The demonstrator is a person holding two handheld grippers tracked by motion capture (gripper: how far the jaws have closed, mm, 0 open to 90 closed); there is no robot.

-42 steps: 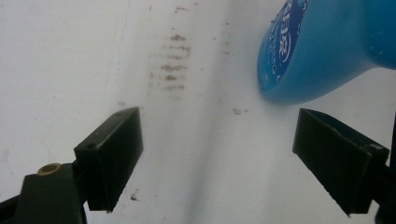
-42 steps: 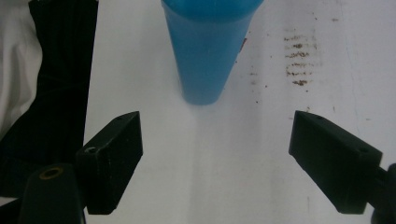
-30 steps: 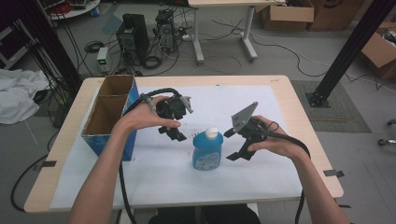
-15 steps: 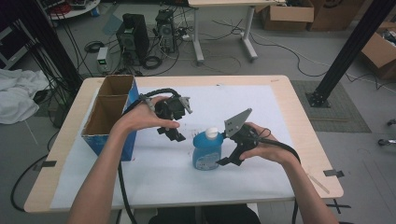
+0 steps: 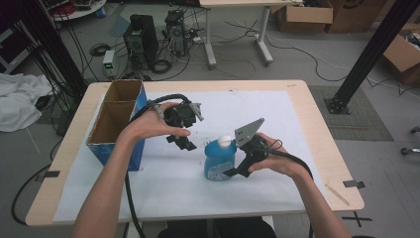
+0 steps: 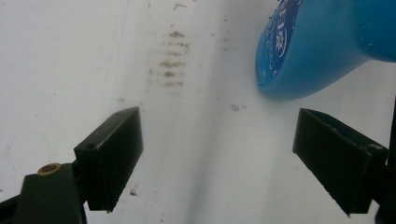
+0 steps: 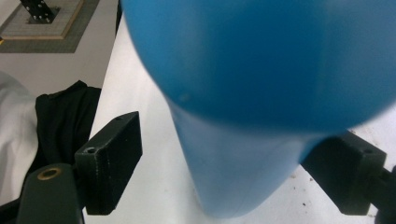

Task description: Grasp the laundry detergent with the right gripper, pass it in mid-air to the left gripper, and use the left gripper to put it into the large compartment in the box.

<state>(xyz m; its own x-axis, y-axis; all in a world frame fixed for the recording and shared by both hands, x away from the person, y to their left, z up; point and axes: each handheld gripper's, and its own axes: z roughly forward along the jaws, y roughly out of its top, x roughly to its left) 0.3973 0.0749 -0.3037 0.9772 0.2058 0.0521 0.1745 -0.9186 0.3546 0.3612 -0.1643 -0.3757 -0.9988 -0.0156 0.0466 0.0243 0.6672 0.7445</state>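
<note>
A blue bottle (image 5: pixel 219 159) with a white cap stands upright on the white sheet near the table's middle. My right gripper (image 5: pixel 233 170) is at the bottle's right side, low down. In the right gripper view the blue bottle (image 7: pixel 243 93) sits between the jaws of the right gripper (image 7: pixel 233 163), which is open, with a gap showing on the left side. My left gripper (image 5: pixel 184 143) hovers left of the bottle, pointing down at the sheet. In the left gripper view the left gripper (image 6: pixel 217 163) is open over bare sheet, and the blue bottle (image 6: pixel 317 46) lies beyond its right jaw.
An open cardboard box (image 5: pixel 115 121) with blue sides stands at the table's left edge, beside my left forearm. A white sheet (image 5: pixel 277 119) covers most of the wooden table (image 5: pixel 322 144). Desks, computers, cables and boxes stand on the floor beyond.
My right gripper has moved left and down to the bottle, so its jaws now stand on either side of it. The left gripper has held still.
</note>
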